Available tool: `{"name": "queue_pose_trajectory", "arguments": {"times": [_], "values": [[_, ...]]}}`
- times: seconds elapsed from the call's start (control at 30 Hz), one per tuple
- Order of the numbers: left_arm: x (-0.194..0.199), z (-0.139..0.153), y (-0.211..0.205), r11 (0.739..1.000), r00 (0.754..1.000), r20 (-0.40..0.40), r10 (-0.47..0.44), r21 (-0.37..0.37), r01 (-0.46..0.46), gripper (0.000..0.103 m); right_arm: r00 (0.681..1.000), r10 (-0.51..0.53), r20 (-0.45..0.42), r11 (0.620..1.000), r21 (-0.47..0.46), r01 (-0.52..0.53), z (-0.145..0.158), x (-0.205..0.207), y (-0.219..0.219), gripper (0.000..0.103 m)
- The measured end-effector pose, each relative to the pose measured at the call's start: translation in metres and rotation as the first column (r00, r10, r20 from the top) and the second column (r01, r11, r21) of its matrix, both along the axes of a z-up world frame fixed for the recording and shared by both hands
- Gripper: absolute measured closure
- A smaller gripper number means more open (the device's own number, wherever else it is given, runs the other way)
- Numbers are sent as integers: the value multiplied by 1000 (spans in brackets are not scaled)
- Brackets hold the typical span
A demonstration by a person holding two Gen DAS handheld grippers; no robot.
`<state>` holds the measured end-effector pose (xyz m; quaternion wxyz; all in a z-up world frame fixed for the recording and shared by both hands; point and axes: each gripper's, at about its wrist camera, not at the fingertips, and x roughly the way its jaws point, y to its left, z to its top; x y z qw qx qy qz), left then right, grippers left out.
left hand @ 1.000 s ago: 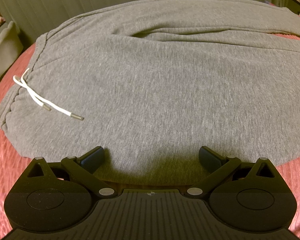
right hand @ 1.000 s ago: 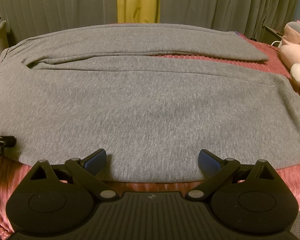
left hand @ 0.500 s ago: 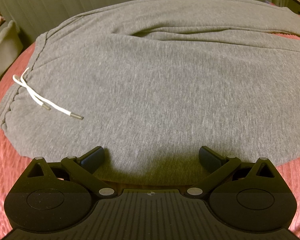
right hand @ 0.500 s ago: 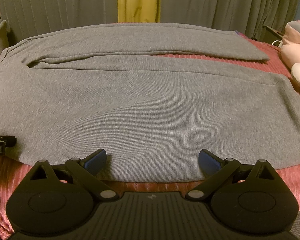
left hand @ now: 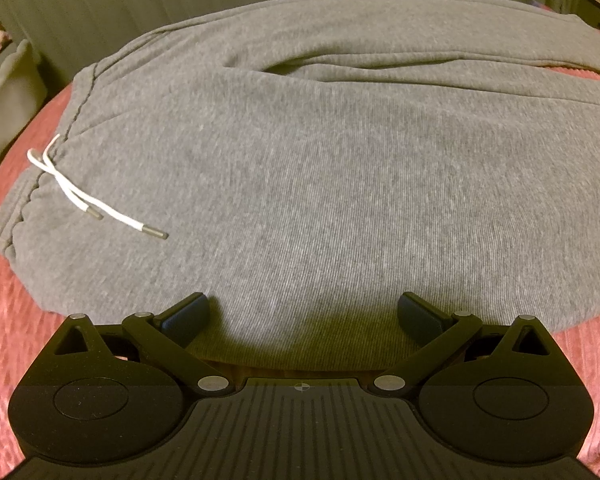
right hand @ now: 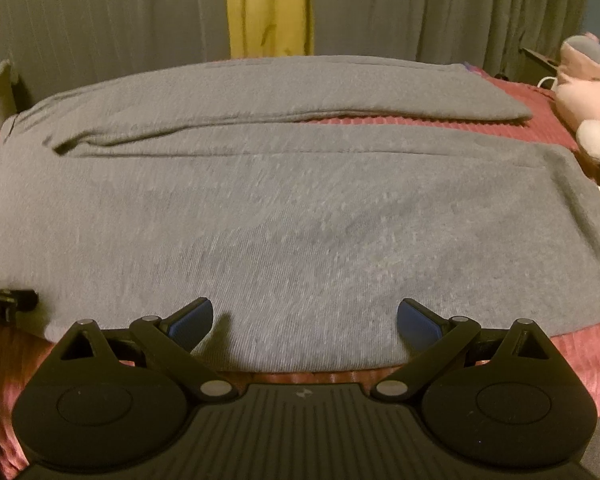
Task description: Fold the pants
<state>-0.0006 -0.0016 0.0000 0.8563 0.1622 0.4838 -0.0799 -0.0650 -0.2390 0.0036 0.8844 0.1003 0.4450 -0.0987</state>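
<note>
Grey sweatpants point(left hand: 320, 184) lie flat on a red bedspread point(left hand: 4, 320), waistband at the left with a white drawstring point(left hand: 96, 204) lying on the fabric. Both legs stretch to the right, the far leg point(right hand: 300, 88) beyond the near leg point(right hand: 300, 220). My left gripper point(left hand: 304, 316) is open, its fingers straddling the near edge of the pants below the waist. My right gripper point(right hand: 305, 318) is open as well, at the near edge of the near leg further right. Neither holds cloth.
Pink and white plush toys point(right hand: 592, 104) sit at the bed's right edge. Grey curtains with a yellow strip point(right hand: 268, 8) hang behind the bed. A grey cushion point(left hand: 12, 92) stands at the left. The tip of the left gripper point(right hand: 4, 302) shows in the right wrist view.
Hardly anything has moved; both grippers stay open at the near edge of the pants, and the right wrist view shifts very slightly.
</note>
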Motion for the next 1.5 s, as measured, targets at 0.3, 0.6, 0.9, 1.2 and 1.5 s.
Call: {"name": "queue_pose_trajectory", "arguments": {"times": [0.3, 0.6, 0.9, 1.2, 1.5], "values": [[-3, 8, 2, 1000, 999, 31, 6, -28, -5, 0, 1000, -7, -22, 965, 261, 12, 2, 8, -29, 4], [8, 56, 23, 975, 924, 315, 216, -116, -188, 0, 995, -92, 42, 950, 302, 75, 38, 80, -84, 4], [25, 48, 70, 864, 662, 561, 496, -244, -441, 0, 959, -279, -49, 857, 438, 272, 21, 256, -146, 4], [45, 19, 54, 912, 728, 558, 398, -155, -379, 0, 884, -442, -150, 824, 323, 466, -22, 397, -158, 23], [60, 1, 49, 902, 781, 465, 417, -102, -420, 0, 844, -500, -192, 838, 136, 528, -46, 450, -167, 38]]}}
